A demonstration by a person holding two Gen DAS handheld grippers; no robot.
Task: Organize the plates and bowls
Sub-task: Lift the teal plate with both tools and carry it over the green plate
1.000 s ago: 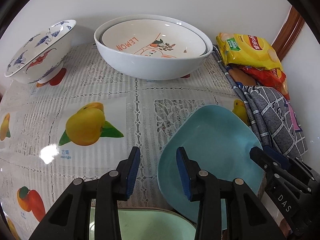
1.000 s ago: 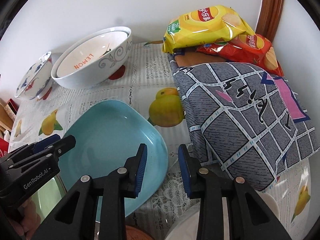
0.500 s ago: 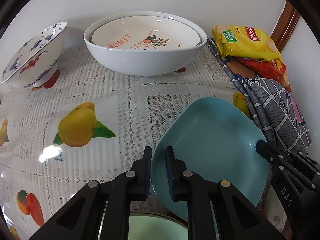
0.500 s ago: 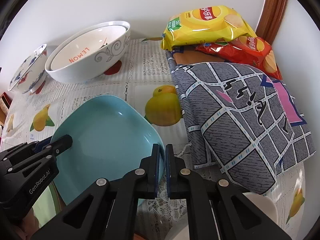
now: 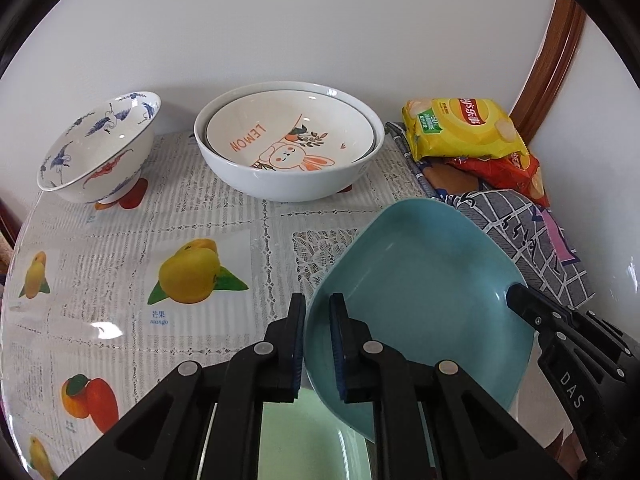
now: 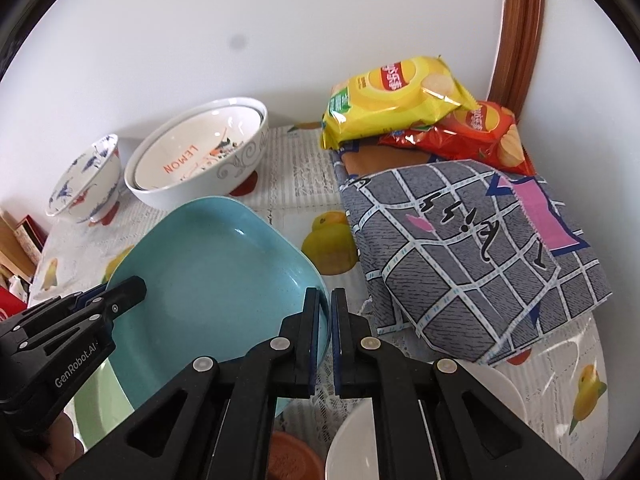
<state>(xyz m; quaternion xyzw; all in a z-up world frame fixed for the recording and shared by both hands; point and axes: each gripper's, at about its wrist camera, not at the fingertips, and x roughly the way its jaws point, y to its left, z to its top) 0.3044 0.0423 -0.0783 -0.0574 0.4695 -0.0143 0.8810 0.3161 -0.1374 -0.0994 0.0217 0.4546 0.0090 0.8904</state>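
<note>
A blue square plate (image 5: pixel 424 280) (image 6: pixel 216 276) hangs tilted above the fruit-print tablecloth. My left gripper (image 5: pixel 318 300) is shut on its left rim. My right gripper (image 6: pixel 326 296) is shut on its right rim and shows at the plate's far edge in the left wrist view (image 5: pixel 516 294). At the back stands a large white bowl (image 5: pixel 292 168) (image 6: pixel 192 168) with a "LEMON" rabbit bowl (image 5: pixel 288 136) nested inside. A blue-and-white patterned bowl (image 5: pixel 96 148) (image 6: pixel 86 178) leans to its left. A pale green plate (image 5: pixel 316 440) lies under my left gripper.
Yellow (image 6: pixel 396 100) and red (image 6: pixel 476 136) chip bags sit on a grey patterned cloth bundle (image 6: pixel 472 256) at the right, by the wall corner. A white plate (image 6: pixel 360 440) and an orange dish (image 6: pixel 292 456) lie near the front edge. Boxes (image 6: pixel 20 248) stand at far left.
Both grippers closed on opposite rims of the blue plate, then lifted it off the tablecloth; it now hangs tilted.
</note>
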